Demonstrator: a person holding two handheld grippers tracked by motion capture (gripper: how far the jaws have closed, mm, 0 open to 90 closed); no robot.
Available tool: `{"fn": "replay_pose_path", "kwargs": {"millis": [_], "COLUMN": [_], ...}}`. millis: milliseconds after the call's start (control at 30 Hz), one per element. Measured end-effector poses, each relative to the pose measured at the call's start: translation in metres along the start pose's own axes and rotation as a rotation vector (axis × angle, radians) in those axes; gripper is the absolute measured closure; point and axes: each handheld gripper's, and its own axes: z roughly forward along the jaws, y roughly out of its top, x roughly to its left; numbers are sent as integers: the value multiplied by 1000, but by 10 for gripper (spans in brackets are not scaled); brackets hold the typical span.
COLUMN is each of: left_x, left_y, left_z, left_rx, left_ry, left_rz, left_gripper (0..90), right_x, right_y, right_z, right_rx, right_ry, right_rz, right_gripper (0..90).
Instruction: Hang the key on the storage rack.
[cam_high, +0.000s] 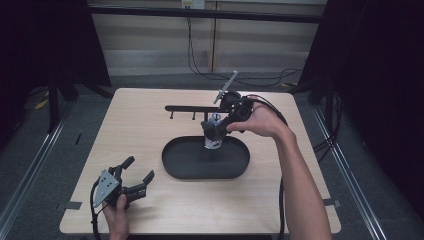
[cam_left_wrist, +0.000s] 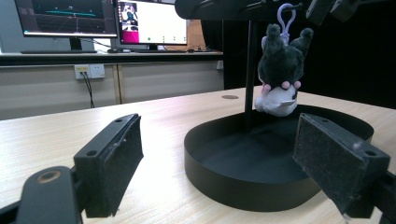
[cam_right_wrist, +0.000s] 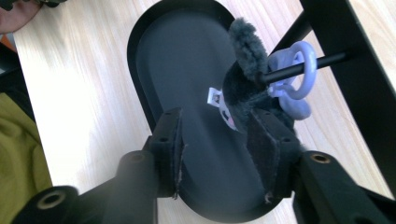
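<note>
While the plush toy hangs on the stand, the scene reads so:

Right gripper (cam_right_wrist: 217, 151): jaws apart, one pad beside the plush toy, nothing clamped; it sits at the far right of the table over the tray, held by the right hand (cam_high: 262, 120).

Plush toy (cam_left_wrist: 280, 70): dark grey with a white face, hanging by its pale lilac ring (cam_right_wrist: 296, 77) from a peg (cam_right_wrist: 303, 65) of the black stand (cam_high: 192, 108), just above the tray.

Tray (cam_high: 175, 165): black, oval, mid-table; the stand's post rises from it.

Left gripper (cam_high: 136, 176): jaws wide apart, holding nothing, resting near the left front corner, well apart from the tray.

Table (cam_high: 140, 125): light wood.
</note>
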Motion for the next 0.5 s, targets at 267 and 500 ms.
{"fn": "replay_pose_path", "kwargs": {"millis": [267, 500], "left_x": [0, 0], "left_y": [0, 0], "left_z": [0, 0], "left_rx": [0, 0], "left_ry": [0, 0], "left_rz": [0, 0], "left_gripper": [153, 153], "right_x": [14, 26], "right_y": [-11, -29], "right_z": [3, 7], "right_rx": [-82, -182], "right_ry": [4, 12], "right_rz": [-5, 24], "right_gripper": [537, 456]}}
